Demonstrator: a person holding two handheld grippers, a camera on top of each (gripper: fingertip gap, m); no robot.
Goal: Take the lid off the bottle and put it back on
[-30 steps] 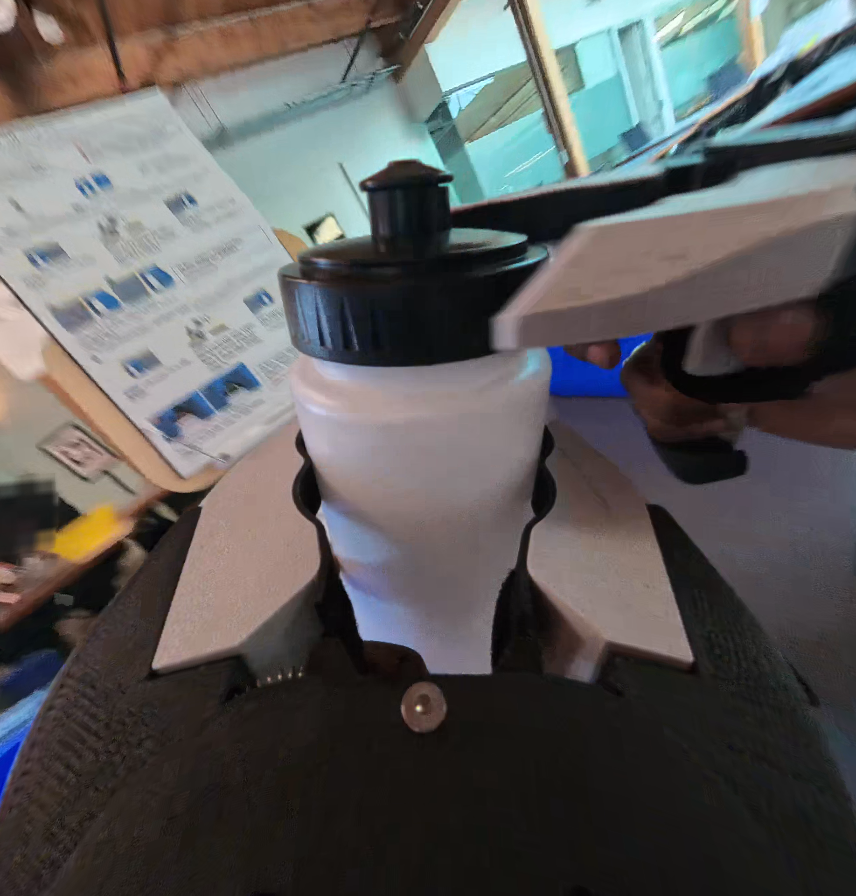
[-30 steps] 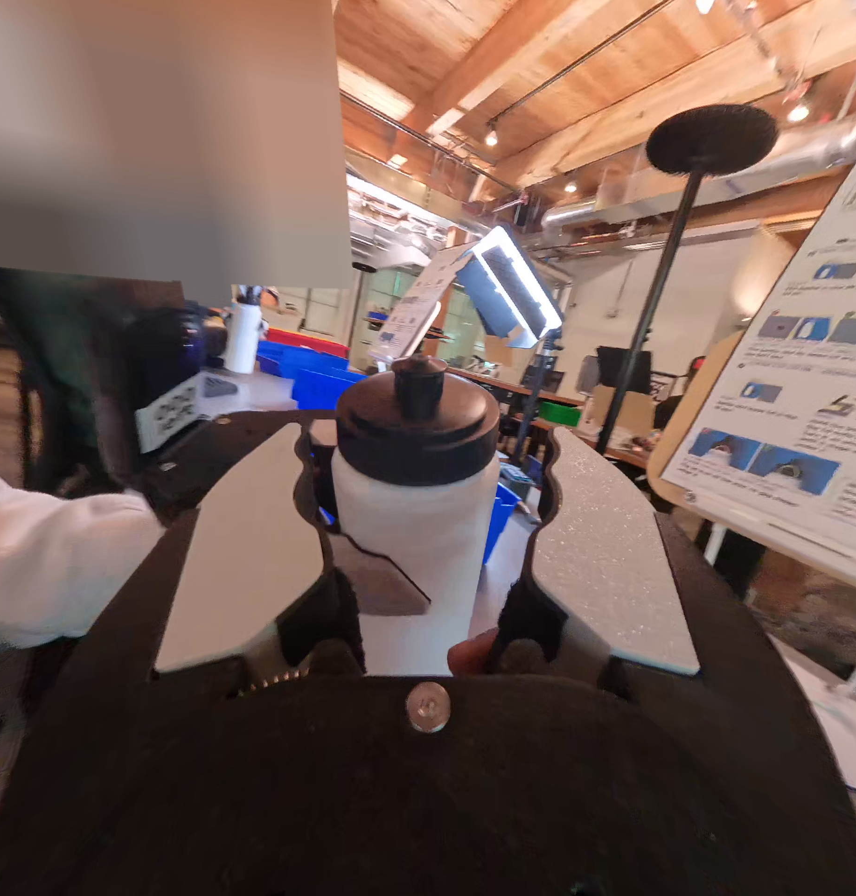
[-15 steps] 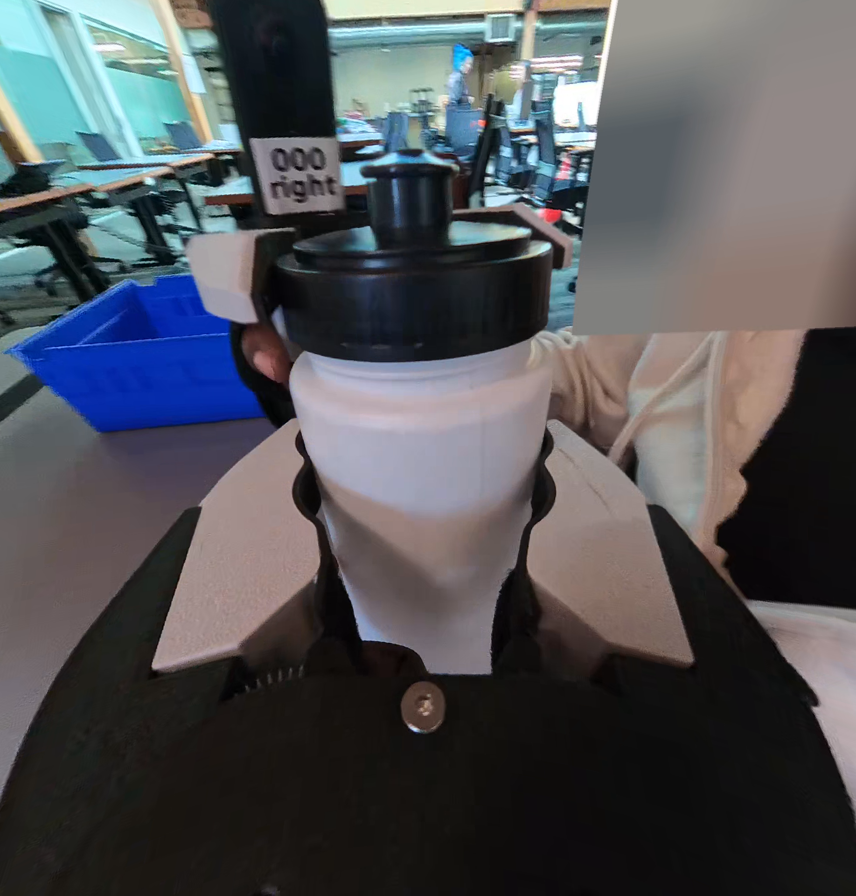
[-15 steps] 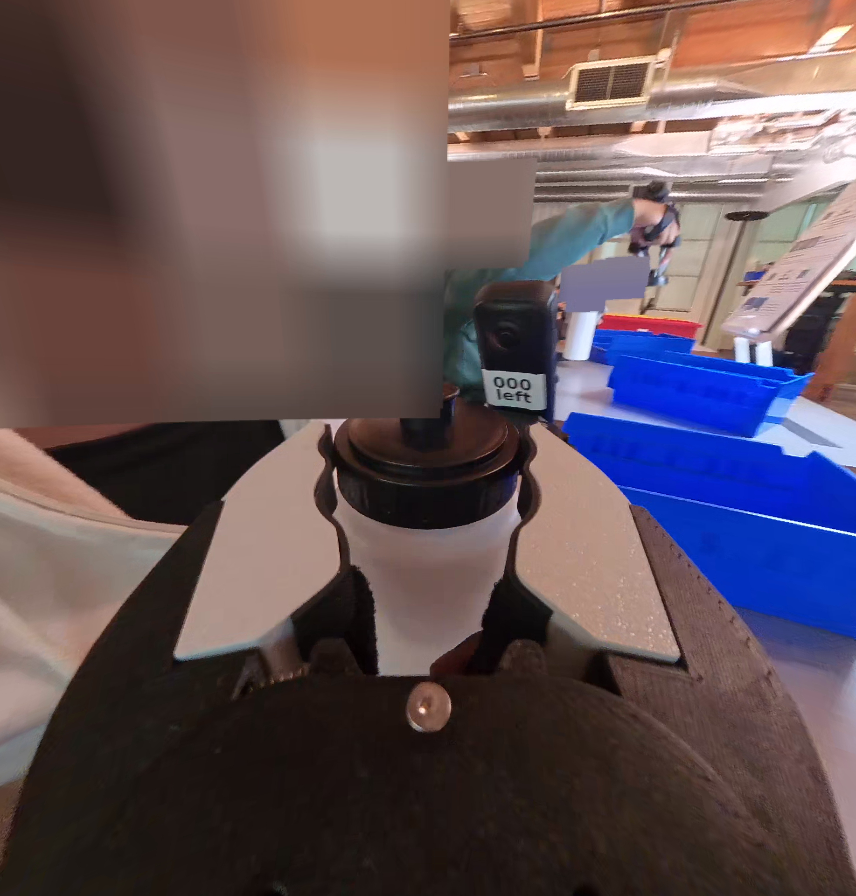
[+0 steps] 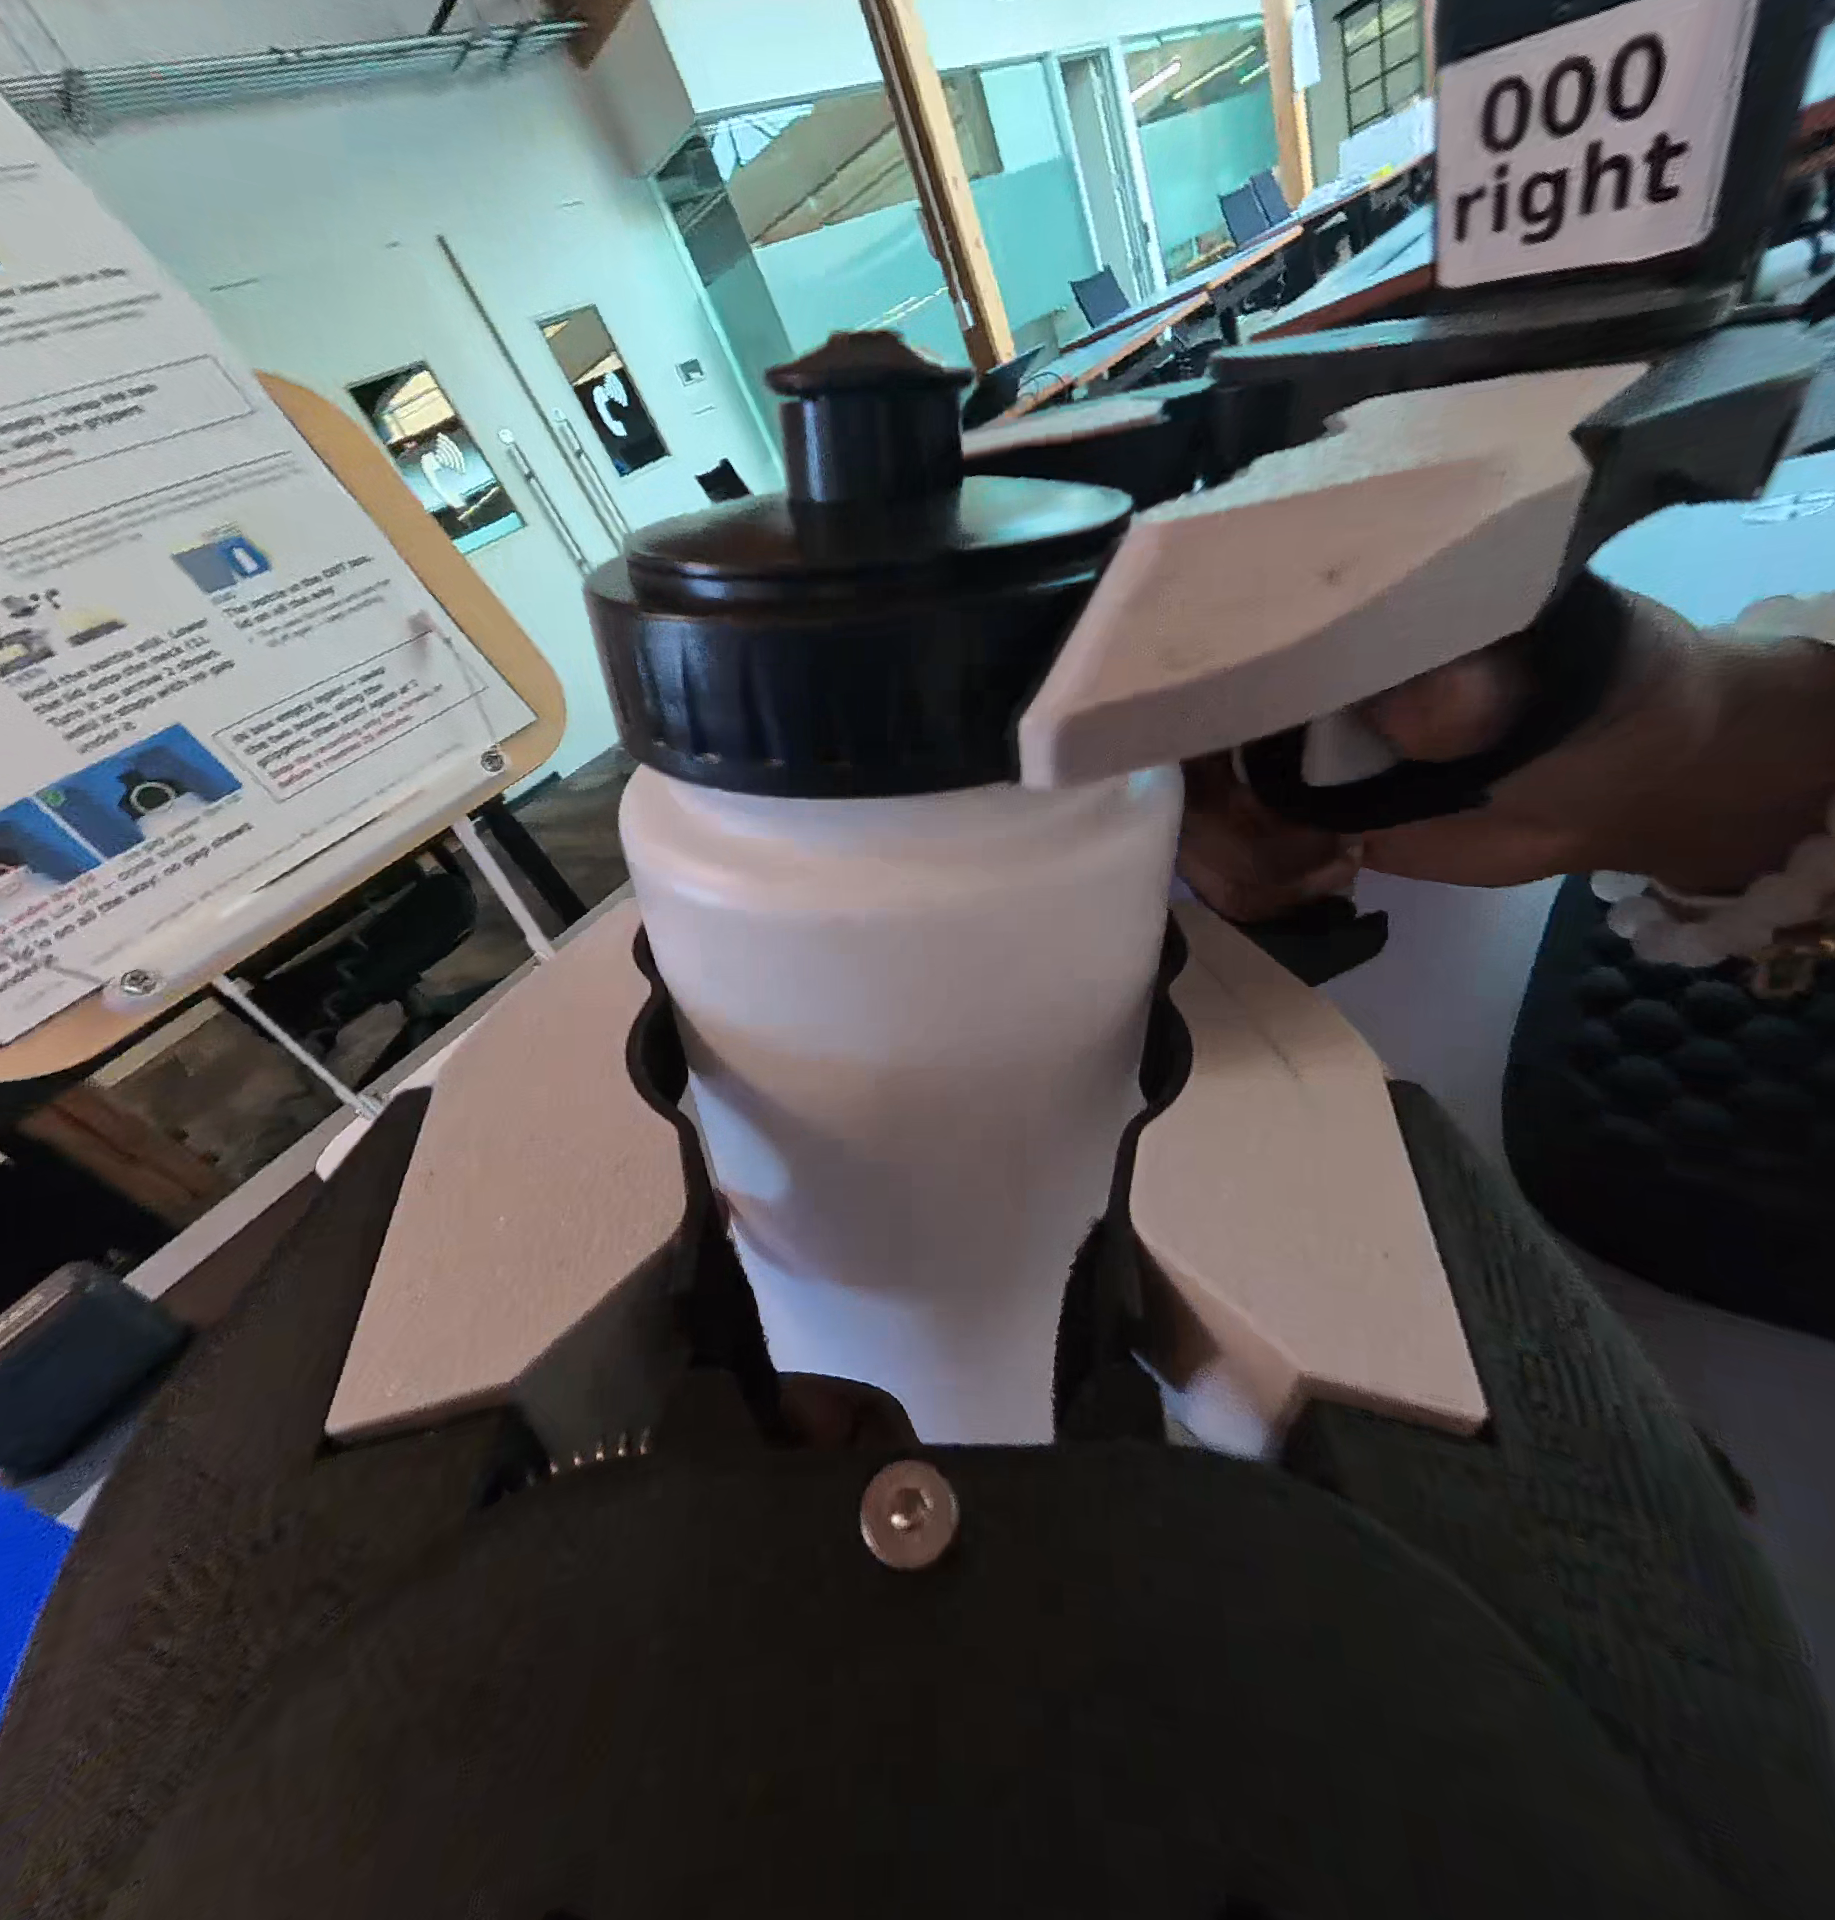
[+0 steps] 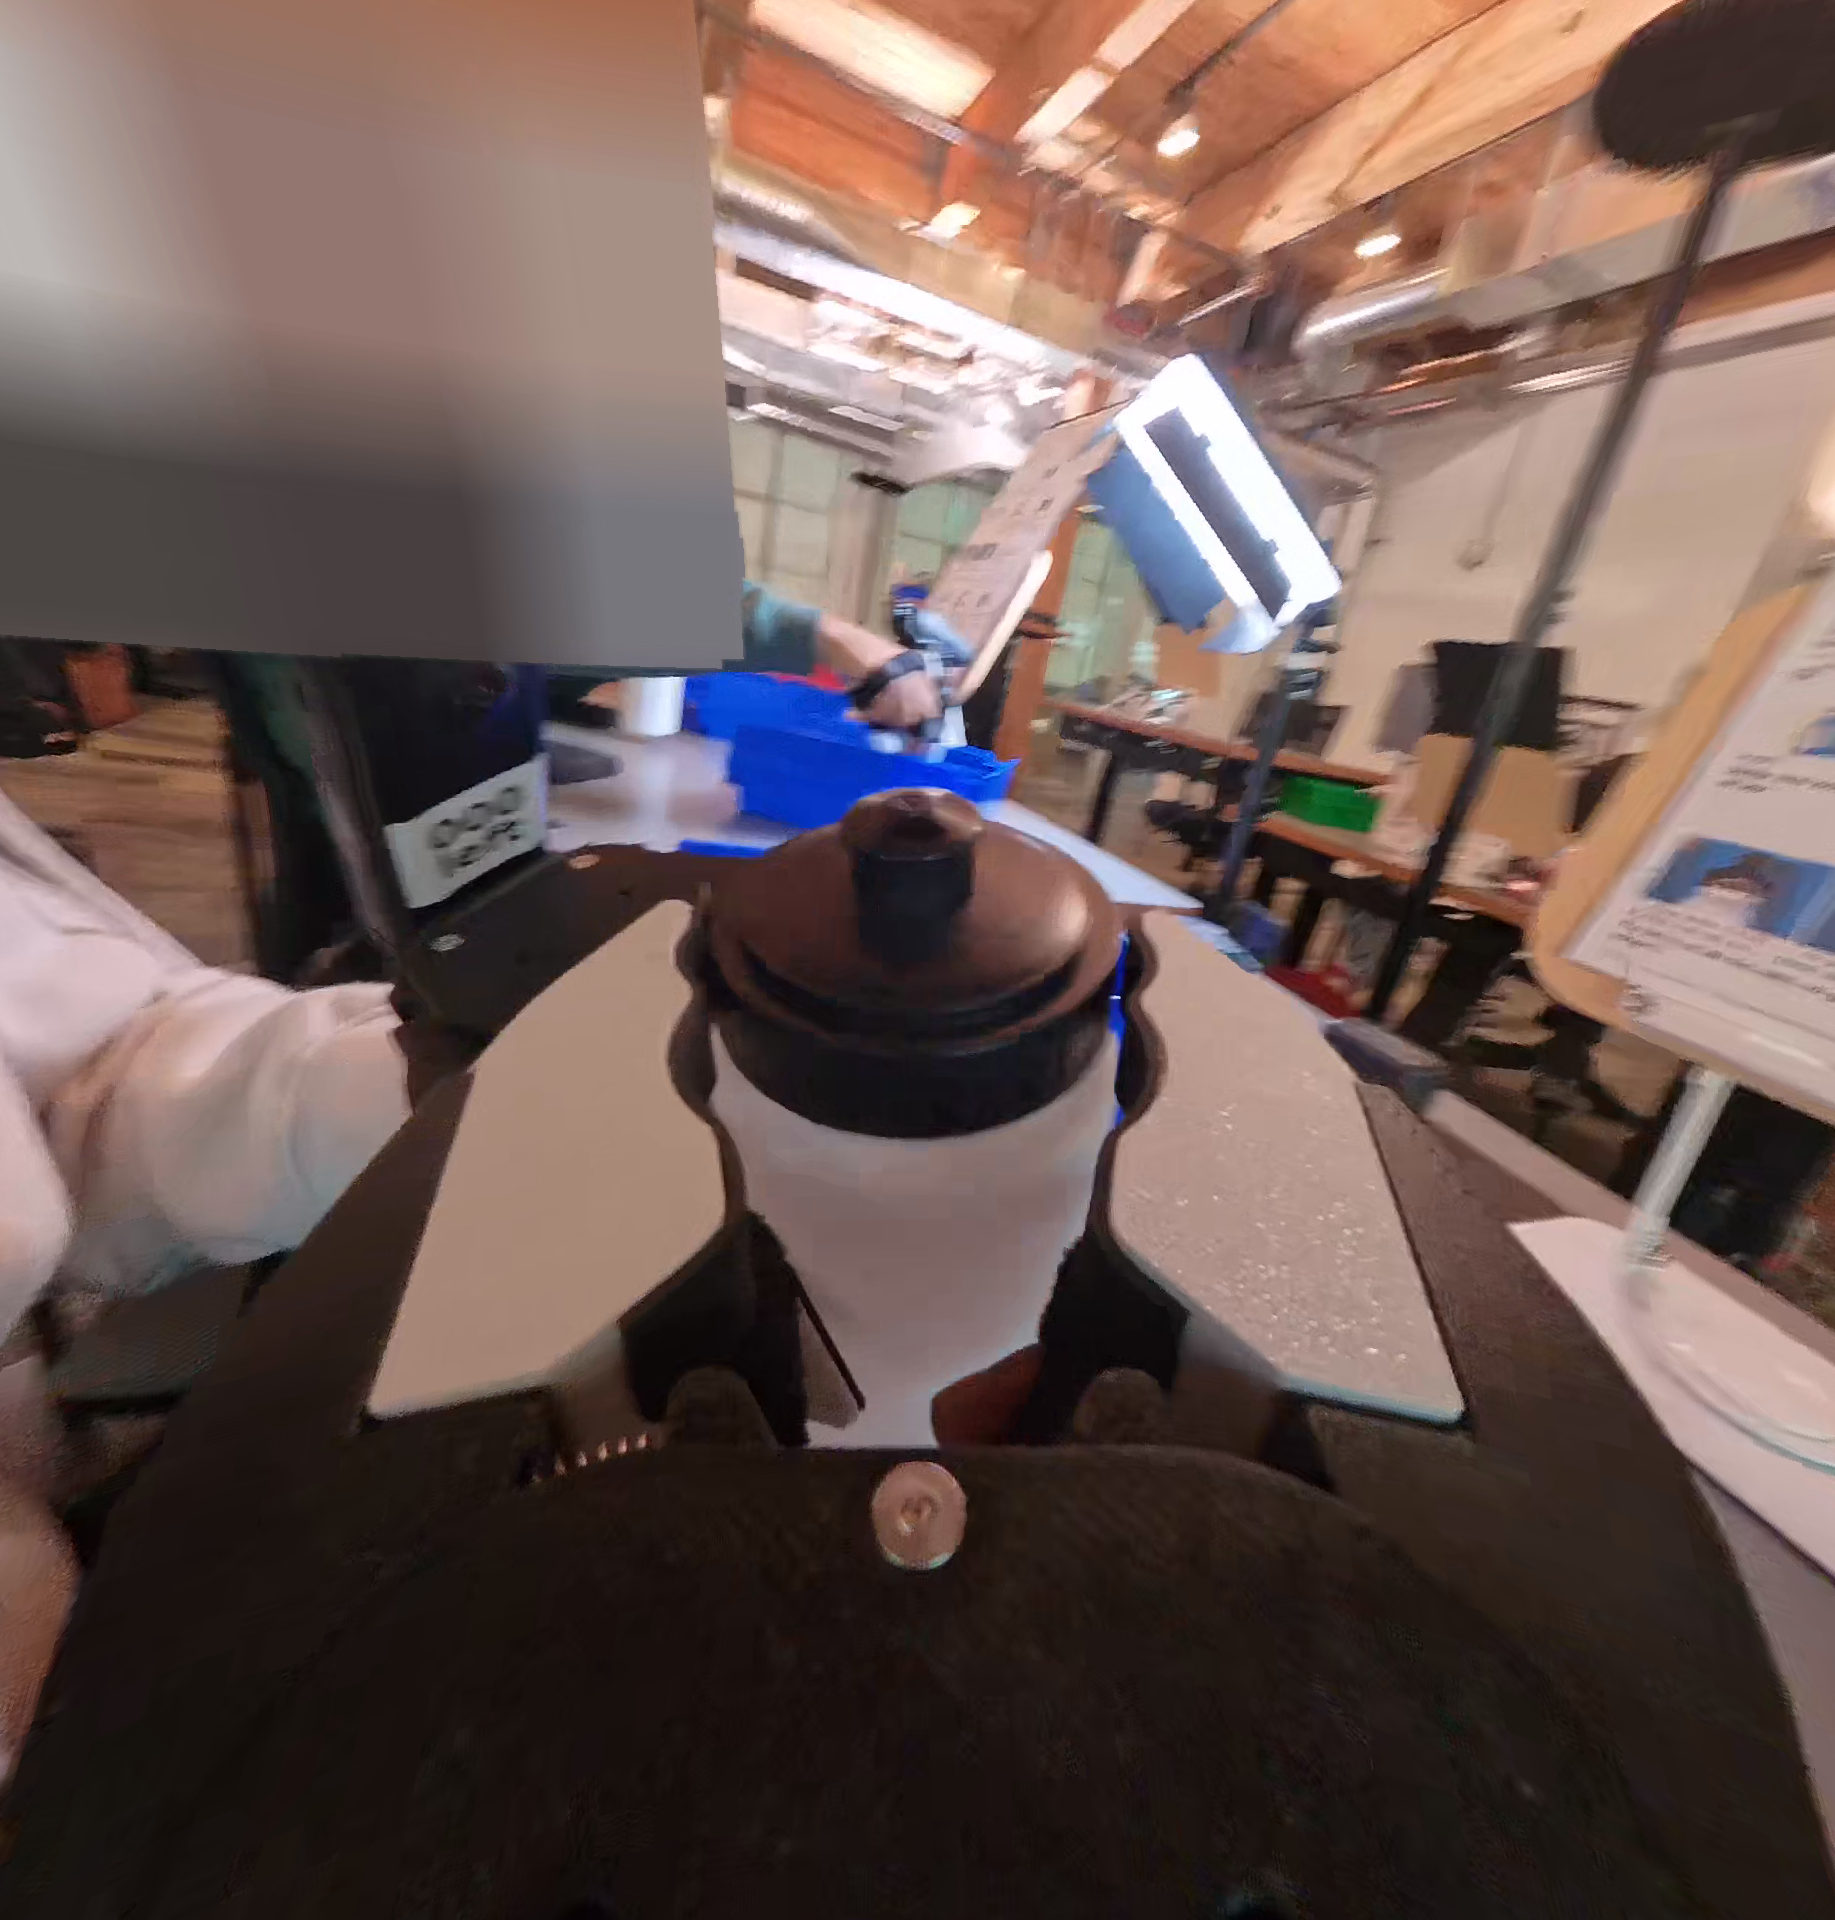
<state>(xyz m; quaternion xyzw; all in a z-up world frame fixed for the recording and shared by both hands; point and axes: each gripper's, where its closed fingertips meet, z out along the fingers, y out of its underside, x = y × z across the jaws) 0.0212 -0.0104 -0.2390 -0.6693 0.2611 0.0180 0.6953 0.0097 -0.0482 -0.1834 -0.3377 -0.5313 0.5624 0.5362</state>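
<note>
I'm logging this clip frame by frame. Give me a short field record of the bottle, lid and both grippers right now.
bottle: white, upright, body clamped between the left gripper's fingers
lid: black, ribbed, spout on top, seated on the bottle
left gripper: shut on the bottle body
right gripper: fingers either side of the lid, appears closed on it
background: instruction board on a stand

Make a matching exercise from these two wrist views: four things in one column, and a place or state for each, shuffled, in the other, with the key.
Column 1
1. white bottle
2. black lid
3. right gripper
4. instruction board

Column 2
A. stands on a stand off to the side
B. sits on top of the bottle
C. its fingers flank the lid
D. clamped at its body by the left gripper

Pairs: 1-D, 2-B, 3-C, 4-A
</note>
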